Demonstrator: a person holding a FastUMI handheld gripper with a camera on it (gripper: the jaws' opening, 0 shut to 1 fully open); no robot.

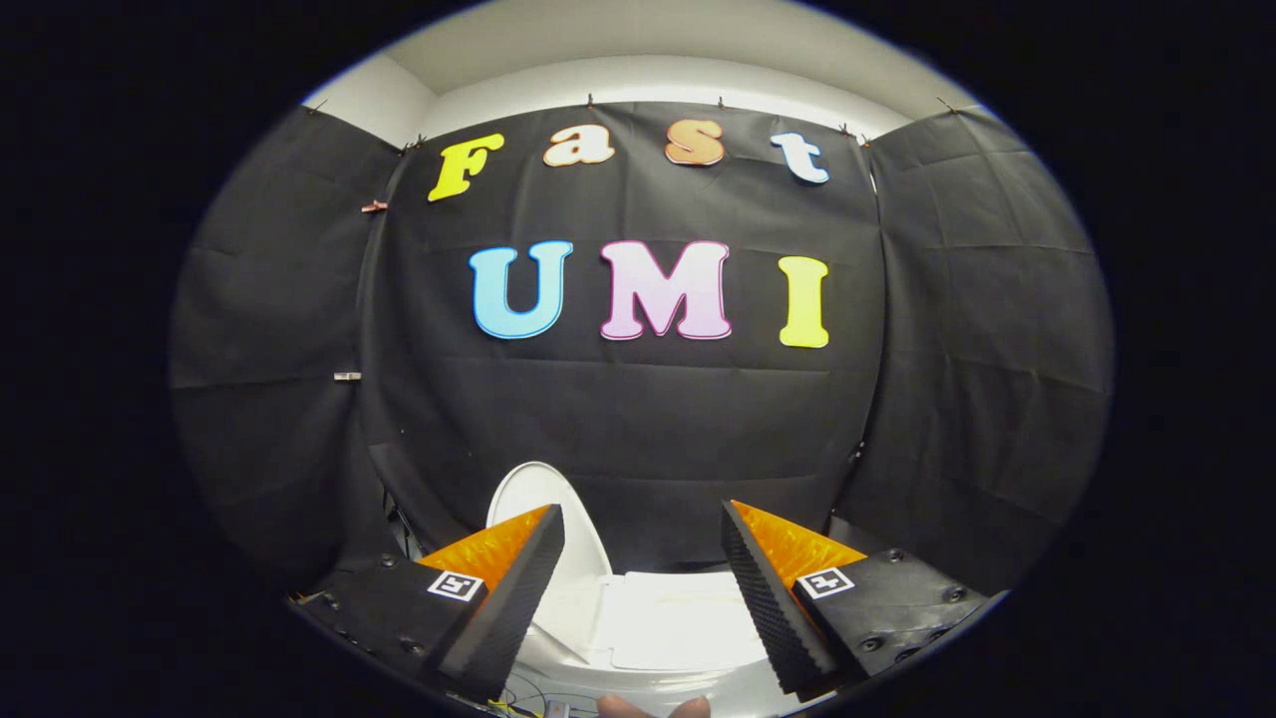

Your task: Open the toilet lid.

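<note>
Toilet lid [538, 509] upright beyond open claw [643, 553], 2 fingers [518, 588] apart.

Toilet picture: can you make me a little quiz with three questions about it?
1. True or false: the gripper is squeezing the toilet lid.
2. The lid is: A) lying flat, B) standing raised, C) missing.
3. What white thing lies between the fingers, lower down?

Key:
1. False; the fingers are spread apart, holding nothing.
2. B, it stands up beyond the left finger.
3. The toilet's flat white top, probably its tank.
</note>
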